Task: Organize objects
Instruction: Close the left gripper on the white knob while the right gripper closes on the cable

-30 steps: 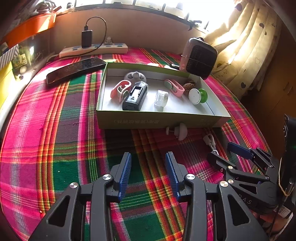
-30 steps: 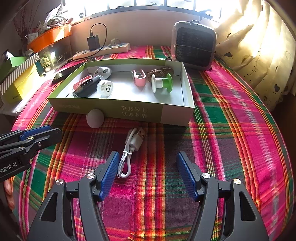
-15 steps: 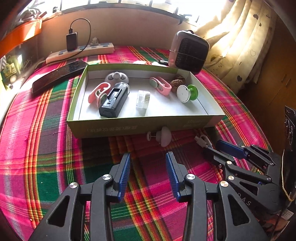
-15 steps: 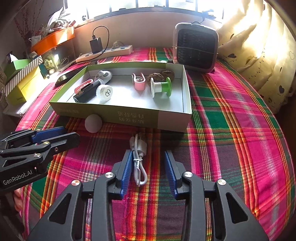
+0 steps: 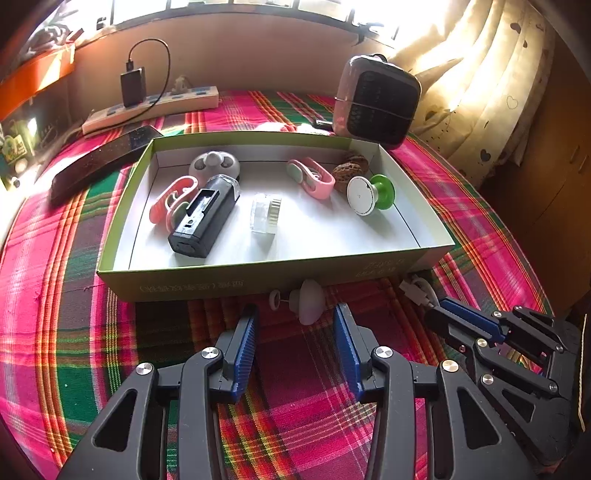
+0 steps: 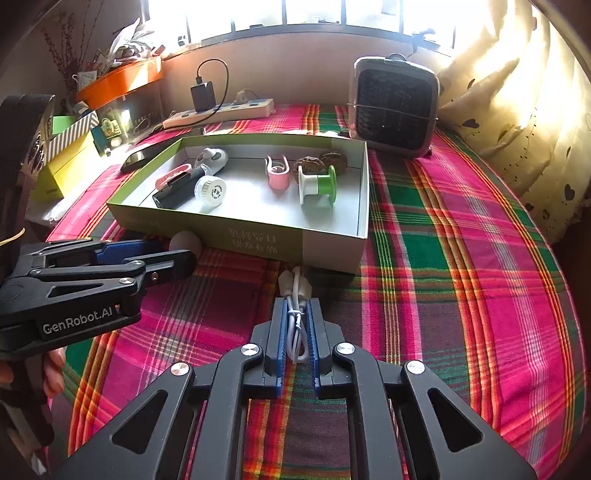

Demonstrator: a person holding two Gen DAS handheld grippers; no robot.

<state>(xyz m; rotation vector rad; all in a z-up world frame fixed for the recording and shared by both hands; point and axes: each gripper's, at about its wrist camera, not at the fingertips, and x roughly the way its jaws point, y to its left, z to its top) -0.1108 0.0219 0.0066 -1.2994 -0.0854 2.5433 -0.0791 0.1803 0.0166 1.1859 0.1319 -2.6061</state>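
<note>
White cable (image 6: pixel 295 317) now clamped in right tongs (image 6: pixel 295 332), left tongs (image 5: pixel 295 343) apart, widening, nearer white knob (image 5: pixel 308 301).

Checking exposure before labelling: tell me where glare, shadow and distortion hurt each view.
Left wrist view: window and curtain blown out, fisheye bends the box rim, corners vignetted. Right wrist view: window overexposed, box front in shadow, cable sharp, plaid cloth curves at the edges.

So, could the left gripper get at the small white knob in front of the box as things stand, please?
Probably yes: the left gripper is open, the white knob lies just ahead on bare cloth, and nothing stands between them.
</note>
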